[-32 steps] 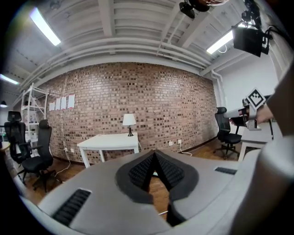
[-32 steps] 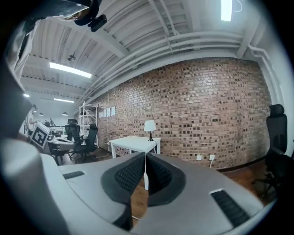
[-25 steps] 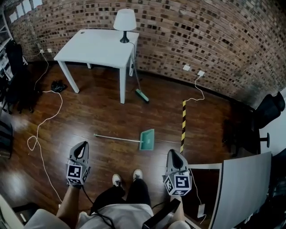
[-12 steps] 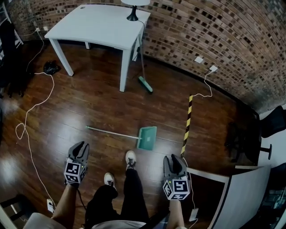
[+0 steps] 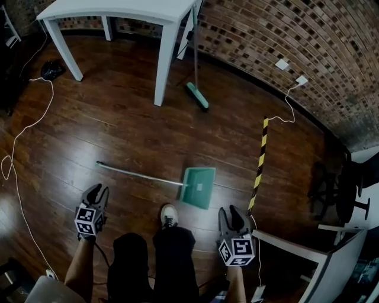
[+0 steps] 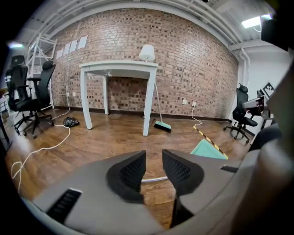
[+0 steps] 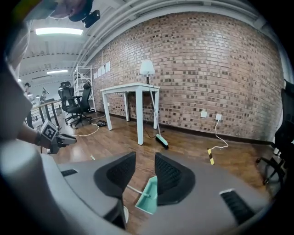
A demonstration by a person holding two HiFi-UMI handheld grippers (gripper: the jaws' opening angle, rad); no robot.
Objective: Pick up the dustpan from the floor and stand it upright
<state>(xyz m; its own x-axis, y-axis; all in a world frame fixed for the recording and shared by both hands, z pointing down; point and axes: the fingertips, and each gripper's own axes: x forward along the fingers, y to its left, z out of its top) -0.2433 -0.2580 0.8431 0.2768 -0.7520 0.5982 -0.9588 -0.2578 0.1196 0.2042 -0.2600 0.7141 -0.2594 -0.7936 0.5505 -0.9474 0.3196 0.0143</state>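
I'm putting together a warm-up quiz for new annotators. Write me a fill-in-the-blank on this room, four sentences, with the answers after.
1. The dustpan lies ____ on the wooden floor, not upright.
2. The broom leans against a table whose colour is ____.
3. The striped tape on the floor is yellow and ____.
4. The wall behind the table is built of ____.
Missing words: flat; white; black; brick.
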